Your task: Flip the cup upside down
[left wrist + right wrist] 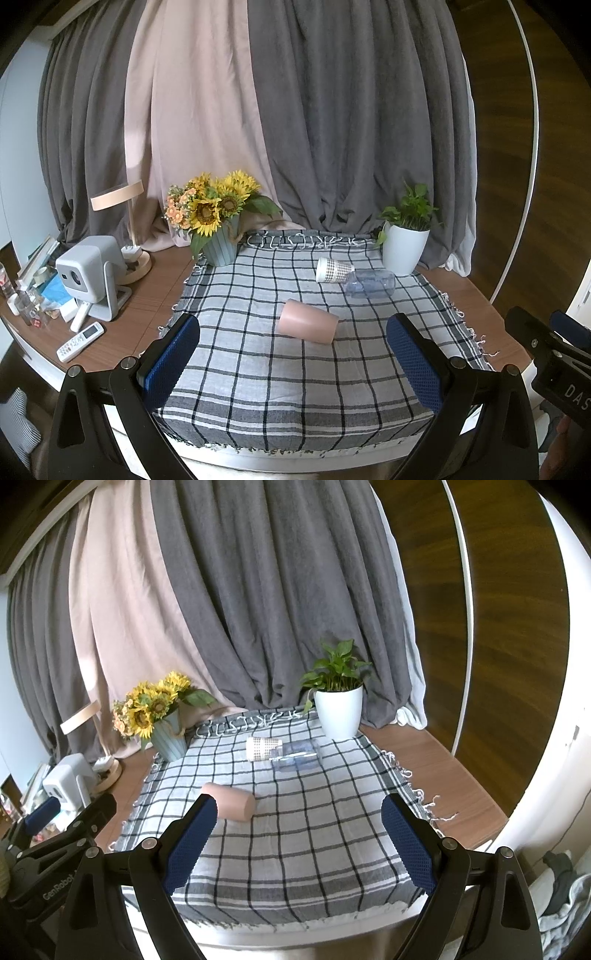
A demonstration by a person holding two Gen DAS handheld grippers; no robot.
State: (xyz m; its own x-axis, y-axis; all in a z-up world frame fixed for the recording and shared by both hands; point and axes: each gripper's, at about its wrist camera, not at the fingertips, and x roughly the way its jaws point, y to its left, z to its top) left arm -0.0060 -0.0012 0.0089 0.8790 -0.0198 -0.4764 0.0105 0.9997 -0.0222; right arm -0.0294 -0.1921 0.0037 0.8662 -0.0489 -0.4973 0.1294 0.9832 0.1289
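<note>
Nothing is being held: both the left tongs (291,354) and the right tongs (299,834) are hanging wide open above the near edge of the checked cloth (258,387) on the worktop. The pink cup (307,321) is lying on its side mid-cloth, well apart from a paper cup (332,270) and a clear cup (371,283) (those two are touching). The approach seems to be the step in hand; next, one pair likely needs to be closing across the pink cup's wall, then turning it mouth-down.

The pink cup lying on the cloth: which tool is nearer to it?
Left. The pink cup lies just ahead, centred between the open left tool's pads; the right tool sits right of it.
</note>
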